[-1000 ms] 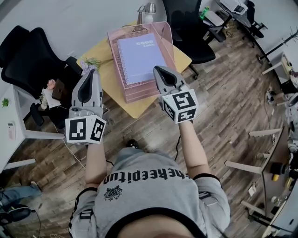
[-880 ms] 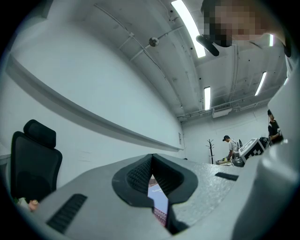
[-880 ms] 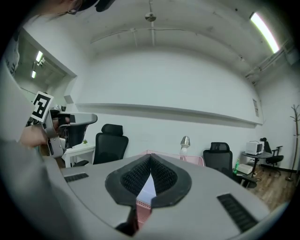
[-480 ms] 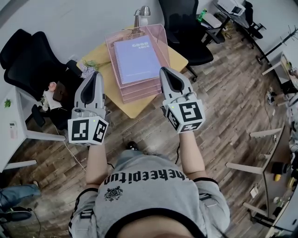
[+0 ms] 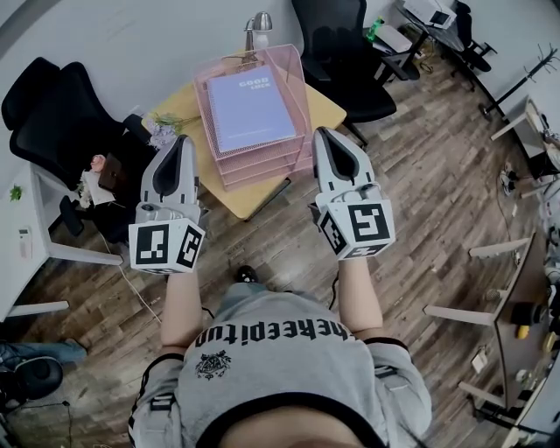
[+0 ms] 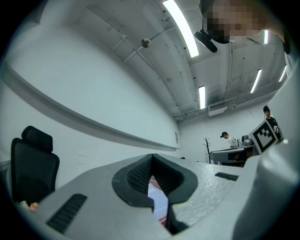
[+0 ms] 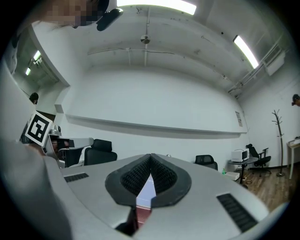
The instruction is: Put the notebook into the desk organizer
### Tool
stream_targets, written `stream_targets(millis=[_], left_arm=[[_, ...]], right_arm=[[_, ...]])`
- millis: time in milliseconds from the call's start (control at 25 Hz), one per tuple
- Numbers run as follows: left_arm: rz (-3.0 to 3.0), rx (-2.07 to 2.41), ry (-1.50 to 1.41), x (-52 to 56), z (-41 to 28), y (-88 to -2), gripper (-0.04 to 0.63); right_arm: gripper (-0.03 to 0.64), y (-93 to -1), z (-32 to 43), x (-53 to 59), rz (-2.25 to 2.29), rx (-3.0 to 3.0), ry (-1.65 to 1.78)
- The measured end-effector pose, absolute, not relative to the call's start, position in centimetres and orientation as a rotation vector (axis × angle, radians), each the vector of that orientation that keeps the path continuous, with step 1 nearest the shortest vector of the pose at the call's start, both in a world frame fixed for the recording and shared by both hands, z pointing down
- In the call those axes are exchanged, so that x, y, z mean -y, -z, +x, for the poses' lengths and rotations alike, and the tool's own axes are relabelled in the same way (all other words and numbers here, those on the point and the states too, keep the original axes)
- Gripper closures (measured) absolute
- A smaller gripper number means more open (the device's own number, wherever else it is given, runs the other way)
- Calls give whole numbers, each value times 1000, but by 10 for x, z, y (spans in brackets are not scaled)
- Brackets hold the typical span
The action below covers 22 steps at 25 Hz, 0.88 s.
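The notebook (image 5: pixel 252 109), lilac with a spiral spine on its left edge, lay flat in the top tray of the pink desk organizer (image 5: pixel 295 74). The organizer was a stack of wire trays that stood on the small yellow worktop (image 5: pixel 330 109), taking up most of its far half. A silver lamp (image 5: pixel 259 22) stood just beyond the organizer's far edge, and a sprig of flowers (image 5: pixel 163 131) lay at the worktop's left corner.

Both grippers were held over the wooden floor (image 5: pixel 420 201), on the near side of the worktop and apart from everything on it. The left gripper (image 5: pixel 183 140) pointed toward the worktop's left corner. Its jaws were closed tip to tip with nothing between them, and only a sliver of the lilac cover and pink trays showed through the gap below the pads. The right gripper (image 5: pixel 323 132) sat off the worktop's near right edge, its jaws likewise pressed together and empty. Each gripper carried its marker cube at the near end.

A black office chair (image 5: pixel 52 131) stood to the left of the worktop and another black chair (image 5: pixel 346 52) at its far right.
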<state>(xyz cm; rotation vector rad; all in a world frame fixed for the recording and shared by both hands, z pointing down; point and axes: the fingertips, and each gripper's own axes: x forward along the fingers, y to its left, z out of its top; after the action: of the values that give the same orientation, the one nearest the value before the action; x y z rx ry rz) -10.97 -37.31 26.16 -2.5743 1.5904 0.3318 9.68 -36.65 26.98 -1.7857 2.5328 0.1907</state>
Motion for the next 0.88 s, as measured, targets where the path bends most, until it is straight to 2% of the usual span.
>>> stream_targets(millis=[880], left_arm=[[-2536,-1606,-340,324,-91,-253,592]], right_arm=[[614,-259,134,312,-1859,-2425,-239]])
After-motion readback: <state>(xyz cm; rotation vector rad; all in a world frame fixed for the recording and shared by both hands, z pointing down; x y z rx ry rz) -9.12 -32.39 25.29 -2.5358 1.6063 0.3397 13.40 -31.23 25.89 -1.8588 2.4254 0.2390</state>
